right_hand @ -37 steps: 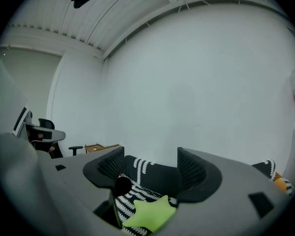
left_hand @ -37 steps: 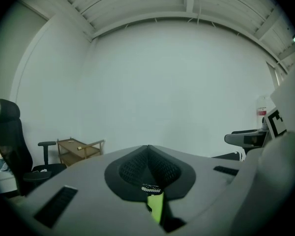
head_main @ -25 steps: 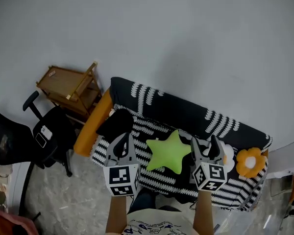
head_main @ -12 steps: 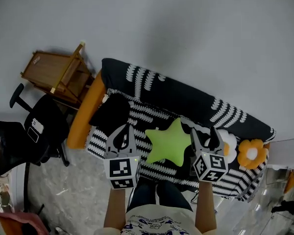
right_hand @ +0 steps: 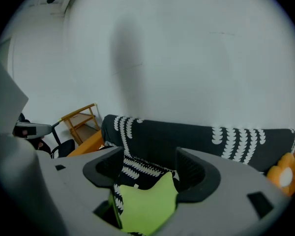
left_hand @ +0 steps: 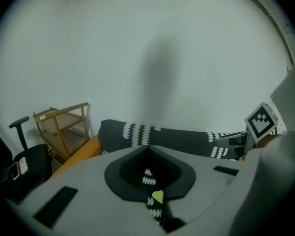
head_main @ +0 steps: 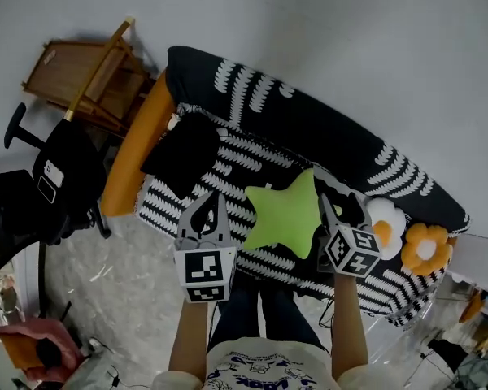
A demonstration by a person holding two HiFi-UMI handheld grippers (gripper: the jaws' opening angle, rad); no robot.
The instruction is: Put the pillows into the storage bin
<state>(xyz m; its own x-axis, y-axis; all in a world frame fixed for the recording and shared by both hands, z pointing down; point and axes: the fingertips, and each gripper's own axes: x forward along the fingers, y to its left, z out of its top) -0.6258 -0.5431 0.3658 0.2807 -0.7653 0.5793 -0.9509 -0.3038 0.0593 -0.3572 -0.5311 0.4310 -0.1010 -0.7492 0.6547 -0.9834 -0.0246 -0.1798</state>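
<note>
- The person stands in front of a sofa (head_main: 309, 128) with a black and white cover. A gripper is in each hand.
- The job is just starting. All the pillows lie on the sofa and none is picked up yet.
- The fingers of the left gripper (head_main: 211, 198) are pressed together. Nothing is in them.
- The fingers of the right gripper (head_main: 339, 206) are wide apart. Nothing is in them either.
- The green star pillow (head_main: 286, 211) lies just ahead of the right fingers and a bit to their left. In the right gripper view it shows in the gap between them, but they do not touch it.
- A black pillow (head_main: 181, 154) lies ahead of the left fingers, a bit to their left.
- A white flower pillow (head_main: 386, 222) sits just to the right of the right fingers. An orange flower pillow (head_main: 425, 249) lies farther right.
- I cannot see the storage bin for sure in any view.
- I think the step now is reaching for the star. Next, the right fingers should go down around one of its soft points and squeeze it. The left fingers would have to open before they can help.
</note>
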